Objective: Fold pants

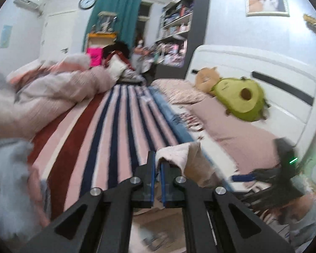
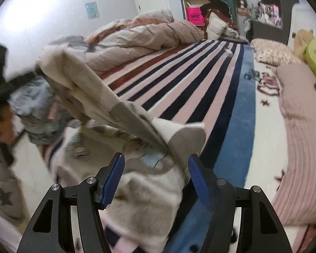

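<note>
Many stripes run along the bedspread (image 2: 179,80) toward a far bookshelf (image 1: 179,27), with a rumpled duvet (image 2: 137,35) left and an avocado plush (image 1: 240,97) right. Pale pants (image 2: 124,126) hang near, blurred; the left gripper (image 1: 157,164) pinches their edge, seemingly, while the right gripper (image 2: 155,177) stands spread beneath them.

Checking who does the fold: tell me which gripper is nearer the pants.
Left. The left gripper is shut on an edge of the pants; the right gripper is open, its fingers either side of the cloth without pinching it.
</note>
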Demonstrator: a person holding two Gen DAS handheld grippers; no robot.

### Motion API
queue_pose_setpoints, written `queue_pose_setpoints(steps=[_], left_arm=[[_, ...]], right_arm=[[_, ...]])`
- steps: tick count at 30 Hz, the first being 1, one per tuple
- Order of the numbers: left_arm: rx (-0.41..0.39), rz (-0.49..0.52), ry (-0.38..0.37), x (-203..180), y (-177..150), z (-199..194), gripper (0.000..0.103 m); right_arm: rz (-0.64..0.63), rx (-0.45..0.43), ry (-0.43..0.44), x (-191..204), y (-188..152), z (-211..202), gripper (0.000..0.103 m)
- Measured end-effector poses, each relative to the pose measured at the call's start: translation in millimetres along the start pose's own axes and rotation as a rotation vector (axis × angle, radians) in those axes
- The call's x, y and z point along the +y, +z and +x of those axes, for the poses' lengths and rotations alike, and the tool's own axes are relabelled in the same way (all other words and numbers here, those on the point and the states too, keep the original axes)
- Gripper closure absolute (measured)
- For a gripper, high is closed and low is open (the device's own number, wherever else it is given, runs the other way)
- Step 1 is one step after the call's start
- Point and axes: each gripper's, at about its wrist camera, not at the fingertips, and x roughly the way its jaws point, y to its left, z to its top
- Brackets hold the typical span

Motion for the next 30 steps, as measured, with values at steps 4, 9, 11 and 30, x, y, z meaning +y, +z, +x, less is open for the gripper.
queue_pose_setpoints(steps=[4, 9, 11, 30], left_arm=[[-0.052, 0.053, -0.064, -24.3, 18.6, -9.3, 0.101], [-0.077, 0.060, -0.126, -38.2, 35.3, -14.6, 0.101], [-0.101, 0.067, -0.141, -40.7, 39.0, -21.3, 0.101], [0.289, 0.001, -0.244, -49.7, -56.4, 42.6, 0.059]], right_arm=[[0.009, -0.002, -0.085, -1.9, 6.3, 22.7, 0.044], [0.095, -0.104, -0.195, -19.7, 7.0, 18.3, 0.050], [0.132, -0.137, -0.207, -30.8, 4.6, 6.5, 0.073], [0.088, 0.041, -0.120, -41.0, -71.8, -27.9, 0.076]])
